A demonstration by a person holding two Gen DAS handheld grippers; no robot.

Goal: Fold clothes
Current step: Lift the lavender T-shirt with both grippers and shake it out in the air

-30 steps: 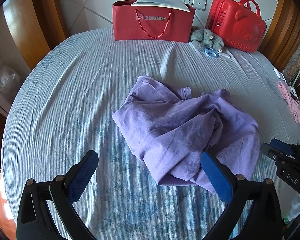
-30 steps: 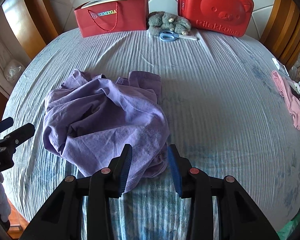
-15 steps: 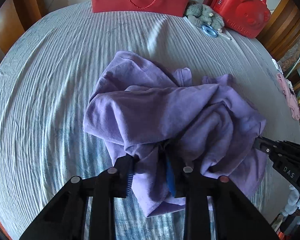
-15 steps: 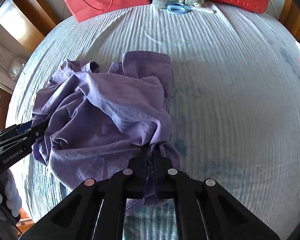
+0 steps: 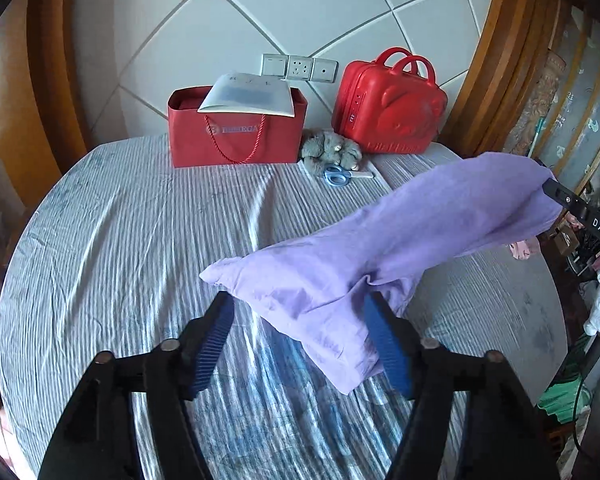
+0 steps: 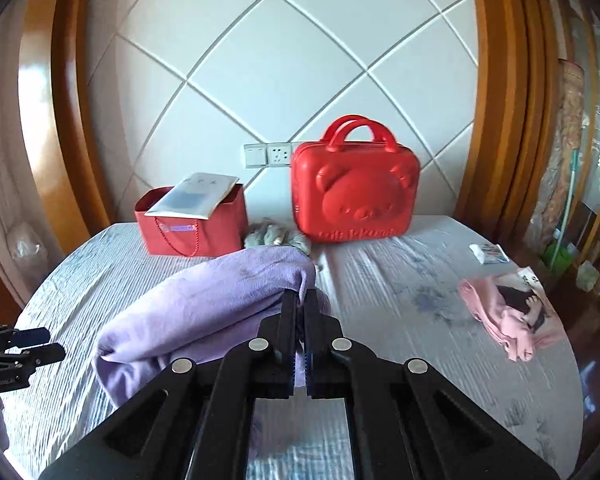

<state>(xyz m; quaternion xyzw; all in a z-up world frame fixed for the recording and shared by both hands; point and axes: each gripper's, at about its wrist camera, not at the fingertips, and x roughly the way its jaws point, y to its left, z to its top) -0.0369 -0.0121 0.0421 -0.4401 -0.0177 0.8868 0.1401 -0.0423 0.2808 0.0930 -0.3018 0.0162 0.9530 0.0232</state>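
Note:
A purple garment (image 5: 380, 248) hangs in the air over the striped bed, stretched up to the right. My right gripper (image 6: 299, 300) is shut on its upper edge (image 6: 228, 300) and holds it raised; that gripper also shows in the left wrist view (image 5: 580, 216) at the right. My left gripper (image 5: 300, 336) is open, its blue pads either side of the garment's lower hanging end, not pinching it. In the right wrist view the left gripper (image 6: 24, 346) shows at the far left, jaws apart.
At the bed's far side stand a red paper bag (image 5: 236, 132), a red bear suitcase (image 6: 354, 196), a grey plush toy (image 5: 332, 150) and blue scissors (image 5: 338, 176). A pink garment (image 6: 512, 316) lies at the right edge. Wooden frames flank the bed.
The right gripper has lifted the purple garment off the bed, up and to the right. The left gripper, shut on the cloth half a second ago, has opened and let go.

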